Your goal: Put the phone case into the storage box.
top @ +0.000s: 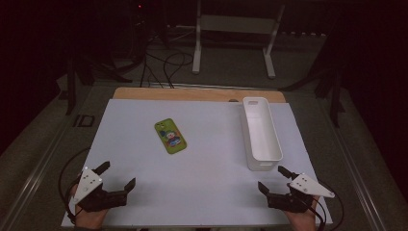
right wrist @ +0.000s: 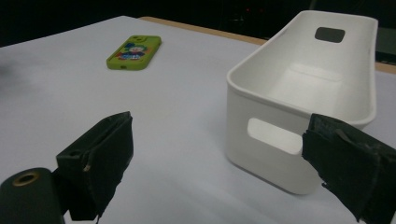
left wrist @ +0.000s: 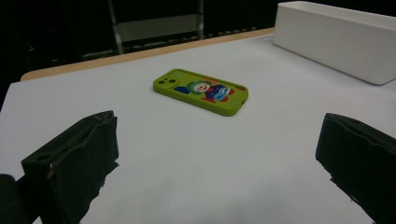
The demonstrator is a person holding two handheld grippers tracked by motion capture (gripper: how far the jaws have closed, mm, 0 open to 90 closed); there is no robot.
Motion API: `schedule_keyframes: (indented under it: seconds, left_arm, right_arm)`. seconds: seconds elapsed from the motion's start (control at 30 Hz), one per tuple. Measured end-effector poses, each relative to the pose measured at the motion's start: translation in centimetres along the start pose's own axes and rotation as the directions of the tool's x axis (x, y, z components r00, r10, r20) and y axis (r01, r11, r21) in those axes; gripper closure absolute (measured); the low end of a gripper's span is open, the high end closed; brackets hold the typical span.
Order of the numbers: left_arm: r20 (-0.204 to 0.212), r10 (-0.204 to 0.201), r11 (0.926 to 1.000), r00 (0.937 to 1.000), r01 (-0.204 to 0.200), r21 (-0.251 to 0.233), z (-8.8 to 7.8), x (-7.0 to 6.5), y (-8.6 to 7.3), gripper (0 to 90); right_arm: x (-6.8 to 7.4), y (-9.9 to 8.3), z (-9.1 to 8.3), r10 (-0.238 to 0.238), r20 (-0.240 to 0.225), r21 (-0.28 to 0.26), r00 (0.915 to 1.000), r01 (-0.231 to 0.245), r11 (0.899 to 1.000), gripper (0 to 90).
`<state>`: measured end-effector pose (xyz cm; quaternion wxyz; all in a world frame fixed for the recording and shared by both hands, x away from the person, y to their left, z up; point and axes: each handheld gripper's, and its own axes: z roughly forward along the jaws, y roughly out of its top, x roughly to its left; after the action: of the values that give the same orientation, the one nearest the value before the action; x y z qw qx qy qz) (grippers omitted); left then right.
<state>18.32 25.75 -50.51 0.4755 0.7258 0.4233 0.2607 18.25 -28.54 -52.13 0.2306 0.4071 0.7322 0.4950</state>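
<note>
Both the left tool [top: 118,176] and right tool [top: 272,179] sit wide open and empty at the near edge of the worktop [top: 202,192], probably just staged, with the green phone [top: 170,136] lying flat mid-sheet, left of the white bin [top: 262,159].

Matt green rubbery phone case [left wrist: 201,91], smooth white plastic bin [right wrist: 299,93], matt white table sheet [top: 202,183]
</note>
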Motion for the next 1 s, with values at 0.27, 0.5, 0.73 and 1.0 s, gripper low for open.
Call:
schedule_keyframes:
  seconds: [0.27, 0.5, 0.73, 1.0]
  left_arm:
    - [0.002, -0.002, 0.9999, 1.0, 0.002, 0.014, 0.3, -0.1, -0.1, 0.0]
    - [0.006, 0.003, 0.9998, 1.0, -0.003, 0.018, 0.5, -0.3, -0.2, 0.0]
    - [-0.003, -0.006, 0.9999, 1.0, 0.006, 0.009, 0.3, -0.1, -0.2, 0.0]
    - [-0.012, 0.003, 1.0, 0.9999, -0.003, 0.005, 0.2, -0.3, -0.3, 0.0]
  right_arm:
    - [0.2, 0.0, 0.2, 0.004, 0.005, 0.006, 1.0, -0.004, 1.0, 7.9]
    - [0.1, 0.2, 0.2, 0.025, -0.003, -0.005, 0.9997, -0.025, 1.0, 7.9]
    - [0.3, 0.9, 0.2, 0.031, -0.002, -0.014, 0.9995, -0.031, 0.999, 7.9]
    - [0.5, 2.1, 0.1, 0.034, 0.0, -0.011, 0.9994, -0.034, 0.999, 7.9]
